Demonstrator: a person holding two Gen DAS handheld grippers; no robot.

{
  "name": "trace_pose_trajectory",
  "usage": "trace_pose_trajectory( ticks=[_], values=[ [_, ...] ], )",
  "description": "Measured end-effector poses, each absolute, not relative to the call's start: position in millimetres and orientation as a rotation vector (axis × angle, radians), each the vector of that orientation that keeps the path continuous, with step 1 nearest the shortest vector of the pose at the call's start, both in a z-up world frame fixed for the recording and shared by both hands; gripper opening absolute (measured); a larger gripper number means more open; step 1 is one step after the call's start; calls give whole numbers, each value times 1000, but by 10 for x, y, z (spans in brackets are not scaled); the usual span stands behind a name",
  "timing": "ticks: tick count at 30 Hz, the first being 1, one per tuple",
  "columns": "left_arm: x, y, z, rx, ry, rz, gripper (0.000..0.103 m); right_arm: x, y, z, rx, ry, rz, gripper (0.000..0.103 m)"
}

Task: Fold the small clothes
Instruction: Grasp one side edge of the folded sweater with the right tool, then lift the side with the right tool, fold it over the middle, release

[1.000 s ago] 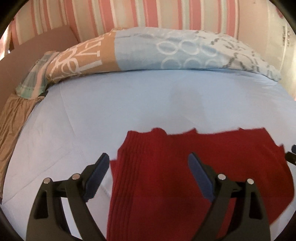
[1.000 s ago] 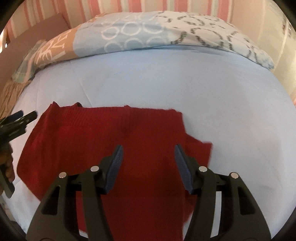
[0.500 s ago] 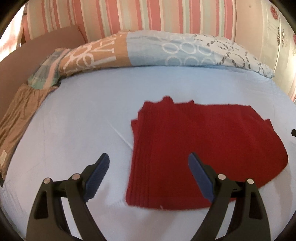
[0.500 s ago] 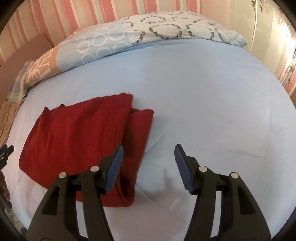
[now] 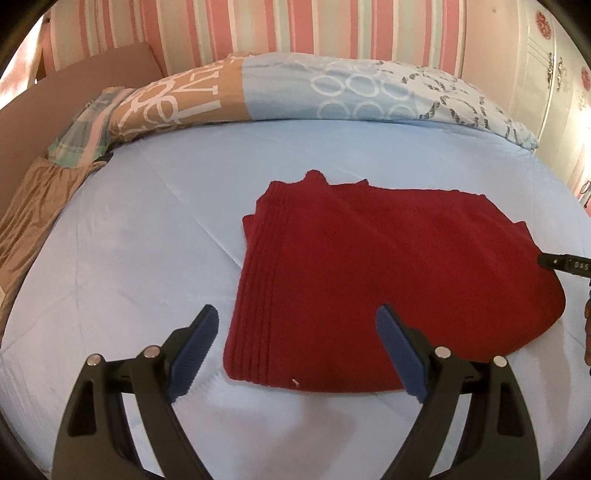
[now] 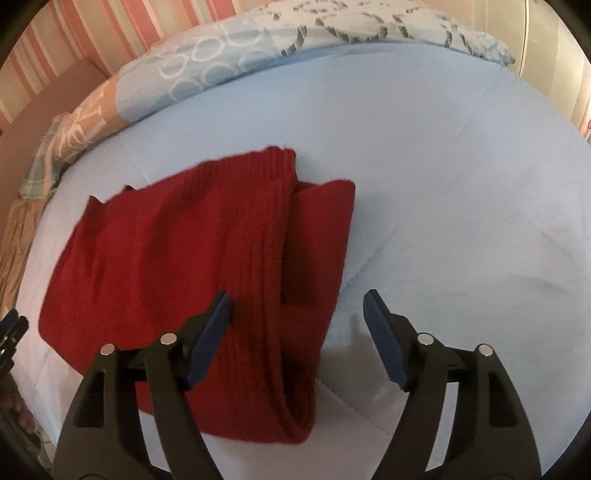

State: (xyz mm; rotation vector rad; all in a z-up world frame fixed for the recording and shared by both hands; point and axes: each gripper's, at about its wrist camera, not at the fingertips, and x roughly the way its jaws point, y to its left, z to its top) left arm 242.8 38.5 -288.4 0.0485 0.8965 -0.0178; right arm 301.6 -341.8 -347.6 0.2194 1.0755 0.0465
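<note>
In the left wrist view, the left gripper (image 5: 295, 343) is nearest to the camera, with its two blue-padded fingers (image 5: 195, 343) spread wide and nothing between them. It hangs above the near left corner of the red knitted garment (image 5: 388, 288); whether the fingers touch the cloth or the bed cannot be told. The garment lies folded flat on the light blue bed sheet (image 5: 147, 229), with a ribbed band along its left side and a small pale speck close to its near edge. At the right border of this view, a black tip of the right gripper shows just over the right side of the garment.

In the right wrist view, the right gripper (image 6: 295, 321) is also wide open and holds nothing. Its left finger (image 6: 208, 328) is over the red cloth, and its right finger is over the bare sheet (image 6: 461, 184). Here the garment (image 6: 177, 251) shows a thick rolled fold running away from the camera, with a lower layer coming out on its right side. This view is a little blurred.

Farther back, a patterned duvet (image 5: 332, 92) in blue, tan and white lies across the head of the bed. A brown shiny cloth (image 5: 33, 214) hangs at the left edge of the bed. Behind all stands a wall with pink stripes (image 5: 295, 29).
</note>
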Motion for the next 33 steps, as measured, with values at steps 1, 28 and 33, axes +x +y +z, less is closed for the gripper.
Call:
trace_pose_trajectory(
  ticks=[1,28,33],
  values=[
    [2436,384,-2905,45,902,-18,88,3041,-3429,-3500,231,1082,45,74],
    [2623,379,-2937,6,909,-8,88,3008,-3354,-3455,161,1078,92,17],
    [2624,320,-2912,9,908,-17,88,2864,-3594,-3349,106,1072,32,17]
  ],
)
